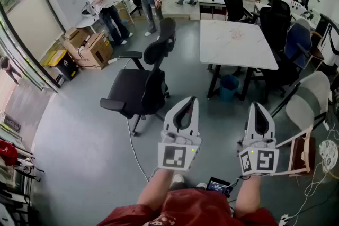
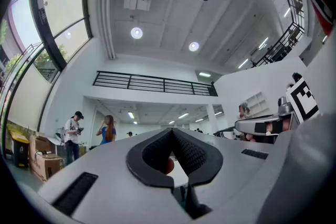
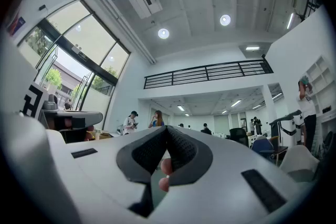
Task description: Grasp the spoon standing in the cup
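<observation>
No spoon and no cup shows in any view. In the head view my left gripper [image 1: 188, 99] and my right gripper [image 1: 257, 105] are held side by side in front of me, above the grey floor, pointing away toward the room. Both are shut, their tips meeting with nothing between them. The left gripper view has the left gripper [image 2: 171, 131] aimed up at the ceiling and a balcony. The right gripper view has the right gripper [image 3: 167, 128] pointing the same way. Each gripper's marker cube faces me.
A black office chair [image 1: 139, 87] stands just ahead on the left. A white table [image 1: 235, 43] with a blue bin [image 1: 229, 87] under it is ahead on the right. More chairs [image 1: 312, 98] crowd the right side. Cardboard boxes [image 1: 91, 48] and several people stand far back.
</observation>
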`<state>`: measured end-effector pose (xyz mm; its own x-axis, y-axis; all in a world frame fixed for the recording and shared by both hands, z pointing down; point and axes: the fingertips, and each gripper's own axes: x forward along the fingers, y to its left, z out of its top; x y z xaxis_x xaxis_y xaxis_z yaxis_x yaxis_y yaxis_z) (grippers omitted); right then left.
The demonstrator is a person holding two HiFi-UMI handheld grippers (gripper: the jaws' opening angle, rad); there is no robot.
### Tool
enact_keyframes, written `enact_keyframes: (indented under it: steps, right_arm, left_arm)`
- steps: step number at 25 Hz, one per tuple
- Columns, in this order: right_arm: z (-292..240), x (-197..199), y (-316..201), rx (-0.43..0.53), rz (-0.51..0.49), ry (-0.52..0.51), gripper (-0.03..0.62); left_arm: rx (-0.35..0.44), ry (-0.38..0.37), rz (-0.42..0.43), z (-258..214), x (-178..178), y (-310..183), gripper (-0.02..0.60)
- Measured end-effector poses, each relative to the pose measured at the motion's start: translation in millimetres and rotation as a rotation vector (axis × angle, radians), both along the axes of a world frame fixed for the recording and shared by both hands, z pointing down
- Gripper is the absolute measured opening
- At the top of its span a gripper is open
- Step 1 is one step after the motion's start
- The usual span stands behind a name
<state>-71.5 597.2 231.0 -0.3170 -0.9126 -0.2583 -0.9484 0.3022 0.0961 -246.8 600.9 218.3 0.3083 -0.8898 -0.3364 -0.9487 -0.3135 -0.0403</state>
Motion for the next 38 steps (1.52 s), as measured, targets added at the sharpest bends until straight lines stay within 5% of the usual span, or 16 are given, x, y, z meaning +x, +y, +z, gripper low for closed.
enact_keyframes:
  steps: [21,38]
  right_arm:
    - [2,27,2,0.000,0.022,-0.047,0.012]
    - [26,80,27,-0.040,0.065,-0.043,0.012]
  left_arm:
    - [-0.016,-0.011,0.017,4,29,0,0.006]
    - [-0.064,-0.009,0.069,23,88,15,0.006]
